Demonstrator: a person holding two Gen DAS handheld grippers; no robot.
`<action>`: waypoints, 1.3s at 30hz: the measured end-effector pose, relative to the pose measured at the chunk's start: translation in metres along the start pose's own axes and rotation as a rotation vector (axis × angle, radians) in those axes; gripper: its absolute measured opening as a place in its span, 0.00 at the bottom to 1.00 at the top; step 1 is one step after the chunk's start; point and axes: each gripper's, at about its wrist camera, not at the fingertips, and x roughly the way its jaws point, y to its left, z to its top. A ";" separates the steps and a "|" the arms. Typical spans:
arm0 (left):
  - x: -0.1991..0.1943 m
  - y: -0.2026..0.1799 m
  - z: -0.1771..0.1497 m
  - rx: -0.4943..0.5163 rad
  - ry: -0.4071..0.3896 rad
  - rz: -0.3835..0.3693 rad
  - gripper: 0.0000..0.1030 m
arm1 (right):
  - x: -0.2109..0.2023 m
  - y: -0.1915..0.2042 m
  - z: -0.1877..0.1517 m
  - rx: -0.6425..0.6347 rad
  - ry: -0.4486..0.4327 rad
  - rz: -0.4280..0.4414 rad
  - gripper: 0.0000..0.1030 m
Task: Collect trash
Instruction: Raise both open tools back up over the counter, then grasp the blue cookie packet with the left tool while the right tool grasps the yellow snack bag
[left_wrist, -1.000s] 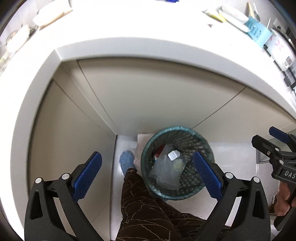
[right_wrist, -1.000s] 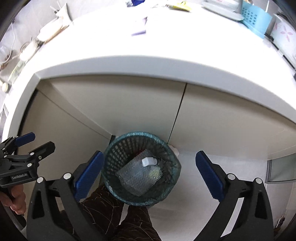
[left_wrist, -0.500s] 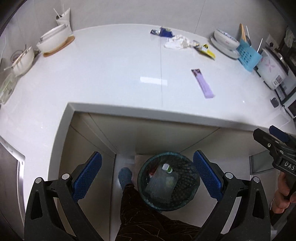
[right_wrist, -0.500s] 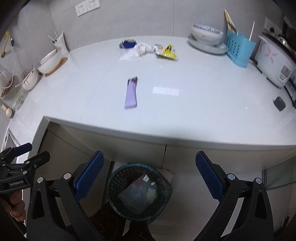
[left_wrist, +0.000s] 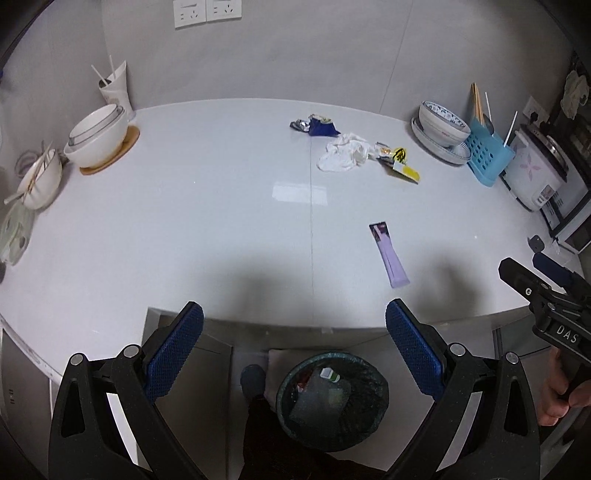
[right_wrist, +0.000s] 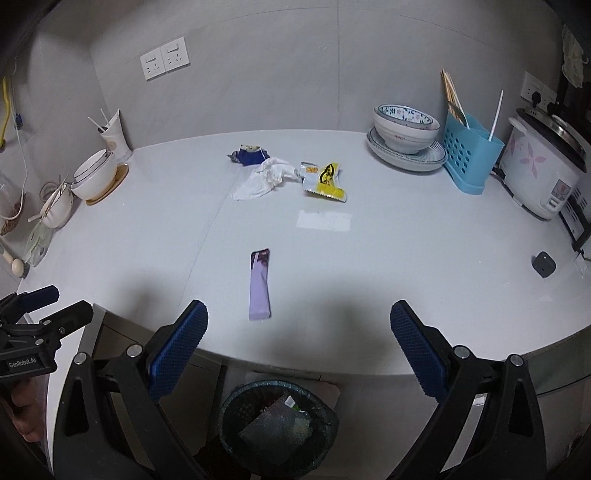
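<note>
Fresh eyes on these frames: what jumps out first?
Probably the litter on the white countertop: a purple wrapper alone near the front edge, and a cluster farther back of a crumpled tissue, a yellow snack packet and a blue wrapper. Below the edge stands a green mesh bin already holding trash, with the left claw and right claw both open and empty above it.

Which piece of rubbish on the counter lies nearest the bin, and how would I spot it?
Start at the white counter, then look to its front edge above the mesh bin. There lies the purple wrapper, long, flat and alone. The other litter, a crumpled tissue and a yellow packet, sits clustered farther back.
</note>
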 end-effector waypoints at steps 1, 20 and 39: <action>0.000 0.000 0.008 0.005 -0.004 -0.002 0.94 | 0.002 0.000 0.006 0.003 -0.004 -0.007 0.92; 0.095 0.010 0.163 0.072 0.006 -0.057 0.94 | 0.094 0.001 0.123 0.099 0.043 -0.085 0.90; 0.241 -0.025 0.267 0.148 0.110 -0.086 0.94 | 0.235 -0.039 0.180 0.201 0.251 -0.132 0.83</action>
